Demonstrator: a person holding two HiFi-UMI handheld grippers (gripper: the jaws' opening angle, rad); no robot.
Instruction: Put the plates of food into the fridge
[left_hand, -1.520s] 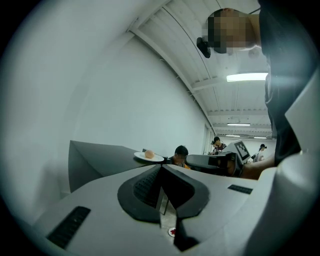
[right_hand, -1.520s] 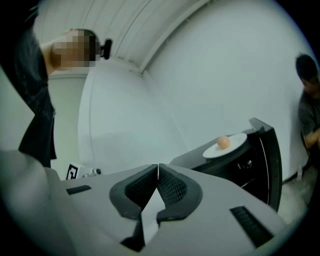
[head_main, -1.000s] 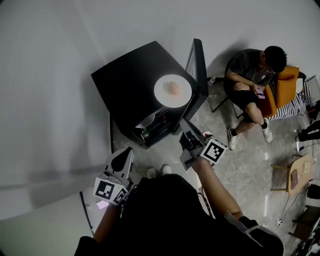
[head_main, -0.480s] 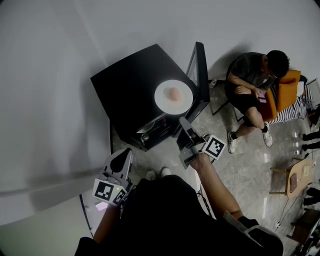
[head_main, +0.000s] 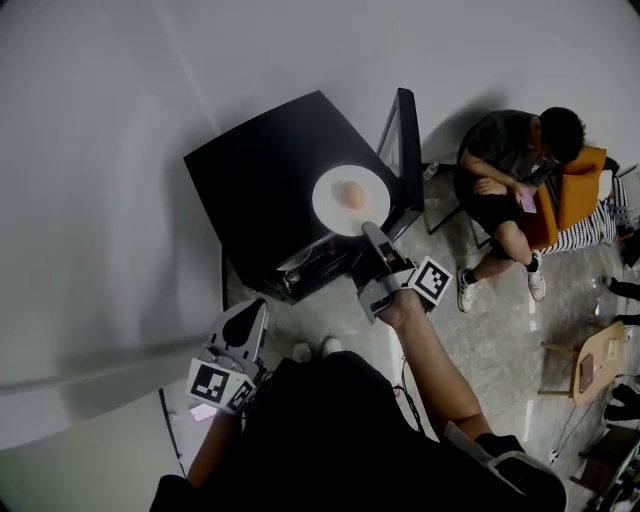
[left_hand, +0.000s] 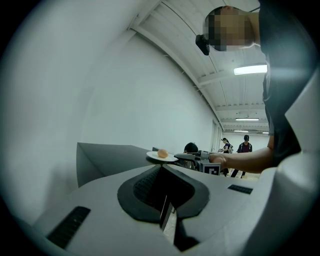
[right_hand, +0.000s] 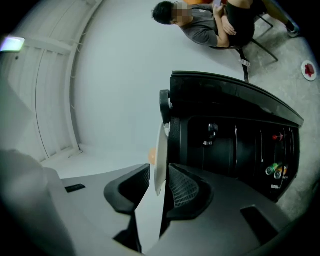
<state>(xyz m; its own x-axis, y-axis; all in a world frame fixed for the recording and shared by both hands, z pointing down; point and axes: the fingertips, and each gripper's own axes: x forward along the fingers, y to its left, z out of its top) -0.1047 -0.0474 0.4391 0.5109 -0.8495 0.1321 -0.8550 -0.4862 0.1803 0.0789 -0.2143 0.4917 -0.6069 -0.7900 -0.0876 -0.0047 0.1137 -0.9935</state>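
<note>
1. The left gripper (head_main: 244, 318) hung low in front of the fridge (head_main: 268, 168) and well clear of it, its jaws clenched together on nothing.
2. The right gripper (head_main: 372, 233) reached the front top edge of the fridge, its jaws grasping the near rim of the plate (head_main: 350, 201).
3. The plate sat on top of the fridge at its front right corner, carrying one small pale piece of food (head_main: 352, 194).
4. Below that edge, the fridge's dark inside stood open.
5. The fridge door (head_main: 405, 150) was swung wide on the right side, seen edge-on.
6. Bare floor (head_main: 480, 335) spread in front of the fridge and to its right.
7. A seated person (head_main: 505, 170) was beyond the door; the wall (head_main: 120, 150) ran close behind the fridge.
</note>
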